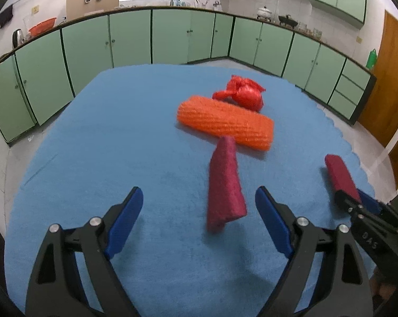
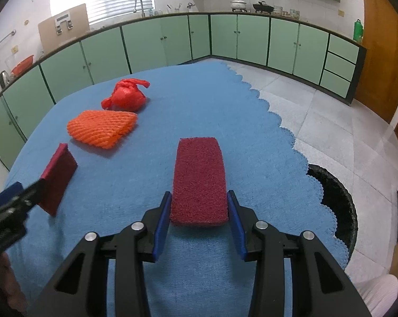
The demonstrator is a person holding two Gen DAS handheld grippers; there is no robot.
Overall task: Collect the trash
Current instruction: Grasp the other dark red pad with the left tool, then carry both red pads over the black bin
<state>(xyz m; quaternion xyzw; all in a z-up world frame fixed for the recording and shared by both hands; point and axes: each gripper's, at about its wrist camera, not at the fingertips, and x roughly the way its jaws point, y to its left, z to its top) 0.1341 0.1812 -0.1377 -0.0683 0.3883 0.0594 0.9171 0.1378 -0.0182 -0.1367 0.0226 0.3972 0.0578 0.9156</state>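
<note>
My right gripper (image 2: 199,206) is shut on a dark red scouring pad (image 2: 199,179) and holds it above the blue cloth; the pad also shows in the left wrist view (image 1: 340,175). My left gripper (image 1: 199,200) is open. A second dark red pad (image 1: 224,185) is in mid-air just ahead of its fingers, blurred and touching neither; it also shows in the right wrist view (image 2: 57,177). An orange foam net (image 1: 225,121) and a knotted red plastic bag (image 1: 242,93) lie further back on the cloth.
The table carries a blue cloth (image 2: 172,111) with a scalloped edge. A black bin (image 2: 336,200) stands on the tiled floor below the table's right edge. Green kitchen cabinets (image 1: 132,39) line the far walls. A brown door (image 2: 381,52) is at right.
</note>
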